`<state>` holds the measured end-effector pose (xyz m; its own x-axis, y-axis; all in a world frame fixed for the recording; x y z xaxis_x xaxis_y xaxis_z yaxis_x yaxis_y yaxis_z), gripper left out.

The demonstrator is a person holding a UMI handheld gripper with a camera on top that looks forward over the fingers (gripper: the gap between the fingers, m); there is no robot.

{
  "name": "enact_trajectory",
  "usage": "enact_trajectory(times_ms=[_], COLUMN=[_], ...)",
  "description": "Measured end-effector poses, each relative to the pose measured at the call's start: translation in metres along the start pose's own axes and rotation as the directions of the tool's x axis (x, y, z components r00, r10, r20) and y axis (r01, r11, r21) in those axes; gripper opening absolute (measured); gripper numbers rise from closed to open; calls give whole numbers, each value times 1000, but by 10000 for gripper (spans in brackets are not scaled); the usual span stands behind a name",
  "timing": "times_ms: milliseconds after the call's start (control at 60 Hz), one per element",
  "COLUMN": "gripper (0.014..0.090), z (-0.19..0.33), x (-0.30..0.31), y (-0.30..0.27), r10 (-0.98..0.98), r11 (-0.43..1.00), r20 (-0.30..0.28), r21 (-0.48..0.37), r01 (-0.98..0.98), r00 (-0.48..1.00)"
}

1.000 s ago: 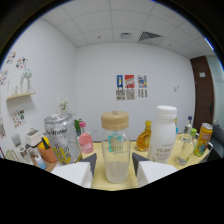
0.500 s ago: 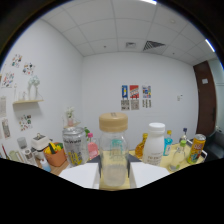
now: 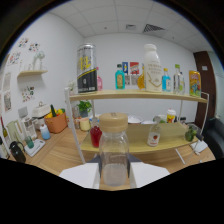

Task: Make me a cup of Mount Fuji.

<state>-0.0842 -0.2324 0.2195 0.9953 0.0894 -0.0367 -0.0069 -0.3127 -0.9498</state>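
Note:
A clear jar [image 3: 114,156] with a light wooden lid stands upright between my two white fingers [image 3: 82,176], and it looks empty. My gripper [image 3: 114,174] is shut on its lower body. Beyond the jar stands a two-tier wooden shelf [image 3: 135,95]. On its top board are a tall silver and black can [image 3: 86,69], a white bottle [image 3: 152,67], small blue bottles and a yellow can [image 3: 195,82]. The lower board carries a red cup [image 3: 95,135] just behind the jar and a small red-capped bottle [image 3: 154,136].
An orange basket [image 3: 55,121] with utensils and a kettle sit on the wooden counter to the left. A potted plant [image 3: 84,109] stands at the shelf's left post. A dark door [image 3: 210,85] is at the far right, with white walls behind.
The jar has stayed in my fingers while the gripper dropped and pulled back. The cans and bottles that stood level with the jar now sit high above it on the shelf.

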Motion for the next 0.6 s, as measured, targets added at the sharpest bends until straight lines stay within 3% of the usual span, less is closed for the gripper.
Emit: enact_trajectory(times_ms=[150,367,467,600], gripper=[397,398,398,395], z=[15,30,33,35], x=[2,10,8,10], y=[64,98,96,83], r10=[106,477,679,896], r11=[993,877,734,440], r20=[5,40,73,129], r21=[-47,-81,-94,-116], r01=[-106,-473,-673,-891], r00=[994,878,730,425])
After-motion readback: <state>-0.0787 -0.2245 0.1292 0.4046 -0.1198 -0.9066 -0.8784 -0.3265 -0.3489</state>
